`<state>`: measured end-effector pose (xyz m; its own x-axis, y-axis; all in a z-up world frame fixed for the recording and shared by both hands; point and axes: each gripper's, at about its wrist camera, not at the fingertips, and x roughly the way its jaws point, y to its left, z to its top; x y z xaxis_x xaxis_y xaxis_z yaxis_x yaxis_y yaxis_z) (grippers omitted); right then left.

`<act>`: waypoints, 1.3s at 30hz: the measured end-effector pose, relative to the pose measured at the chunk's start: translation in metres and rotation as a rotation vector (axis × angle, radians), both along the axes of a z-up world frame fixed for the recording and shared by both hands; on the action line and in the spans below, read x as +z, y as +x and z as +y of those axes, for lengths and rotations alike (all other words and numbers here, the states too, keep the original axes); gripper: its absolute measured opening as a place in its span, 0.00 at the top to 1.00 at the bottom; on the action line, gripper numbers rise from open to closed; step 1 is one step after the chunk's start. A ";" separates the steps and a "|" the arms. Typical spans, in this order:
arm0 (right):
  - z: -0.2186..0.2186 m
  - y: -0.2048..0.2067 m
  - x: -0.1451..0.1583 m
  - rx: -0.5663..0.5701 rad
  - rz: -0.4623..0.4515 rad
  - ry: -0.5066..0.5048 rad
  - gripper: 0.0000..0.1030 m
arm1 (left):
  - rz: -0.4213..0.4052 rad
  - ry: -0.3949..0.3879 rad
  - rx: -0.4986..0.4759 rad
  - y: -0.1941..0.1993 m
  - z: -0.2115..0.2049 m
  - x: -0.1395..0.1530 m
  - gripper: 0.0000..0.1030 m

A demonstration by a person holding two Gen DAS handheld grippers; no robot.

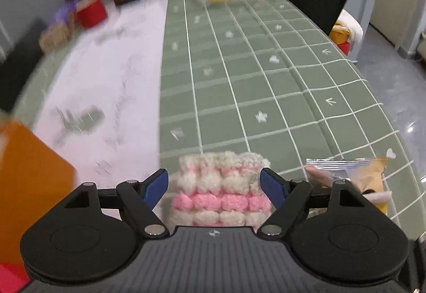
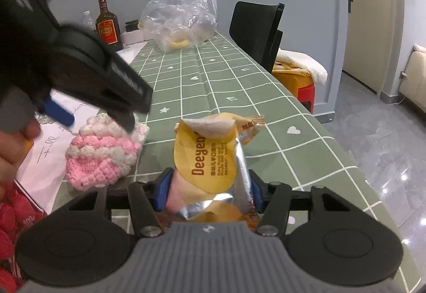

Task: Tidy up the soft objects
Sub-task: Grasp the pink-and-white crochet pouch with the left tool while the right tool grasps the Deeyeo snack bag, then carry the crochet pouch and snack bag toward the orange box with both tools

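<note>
On the green tablecloth (image 1: 239, 85), left claw (image 1: 214, 186) gapes around knitted pouch (image 1: 221, 186); right claw (image 2: 210, 192) grips wipes packet (image 2: 210, 160)

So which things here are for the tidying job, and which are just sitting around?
For the job:
pink-and-white knitted thing, between the open left gripper
wet wipes packet, squeezed in the right gripper

Just sitting around:
brown bottle
clear plastic bag
black chair
</note>
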<state>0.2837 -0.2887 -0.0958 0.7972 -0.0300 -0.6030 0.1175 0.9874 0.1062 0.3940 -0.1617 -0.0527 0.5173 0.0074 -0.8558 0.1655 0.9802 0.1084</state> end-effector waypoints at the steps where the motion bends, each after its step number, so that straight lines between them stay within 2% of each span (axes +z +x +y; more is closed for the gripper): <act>1: 0.000 0.000 0.000 0.000 0.000 -0.001 0.44 | 0.030 -0.043 0.005 0.003 0.003 -0.003 0.10; 5: 0.001 -0.001 0.000 0.000 -0.001 -0.004 0.44 | 0.078 -0.069 0.045 0.011 0.010 -0.010 0.06; 8: 0.000 -0.002 0.000 -0.001 -0.004 -0.001 0.44 | 0.110 -0.048 0.026 0.012 0.010 -0.016 0.05; 10: 0.001 -0.002 -0.001 -0.002 -0.007 -0.003 0.44 | 0.132 -0.045 0.011 0.011 0.009 -0.019 0.13; 12: 0.002 -0.001 0.000 0.004 -0.005 -0.014 0.44 | 0.118 -0.027 -0.015 0.007 0.004 -0.018 0.23; 15: 0.002 -0.001 0.000 0.007 -0.003 -0.015 0.45 | 0.105 -0.018 -0.046 0.003 0.001 -0.016 0.33; 18: 0.002 -0.002 0.000 0.004 -0.006 -0.014 0.45 | 0.105 -0.022 -0.042 0.003 0.002 -0.014 0.38; 23: 0.000 -0.002 -0.002 -0.006 -0.013 0.006 0.45 | 0.066 -0.041 -0.088 -0.004 0.006 -0.008 0.47; 25: -0.001 -0.002 -0.001 -0.009 -0.011 0.012 0.45 | 0.026 -0.059 -0.109 -0.011 0.007 0.000 0.54; 26: -0.001 -0.001 -0.001 -0.010 -0.010 0.012 0.45 | -0.006 -0.084 -0.133 -0.017 0.008 0.009 0.65; 29: -0.001 -0.001 -0.001 -0.014 -0.013 0.013 0.45 | -0.072 -0.181 -0.187 -0.034 0.012 0.034 0.65; 33: -0.001 -0.002 -0.002 -0.015 -0.016 0.014 0.45 | -0.137 -0.163 -0.202 -0.052 0.010 0.058 0.67; 37: -0.001 -0.003 -0.002 -0.013 -0.019 0.014 0.45 | -0.107 -0.199 -0.212 -0.059 0.012 0.067 0.67; 39: 0.000 -0.004 -0.002 -0.011 -0.021 0.010 0.45 | -0.128 -0.203 -0.232 -0.067 0.012 0.073 0.67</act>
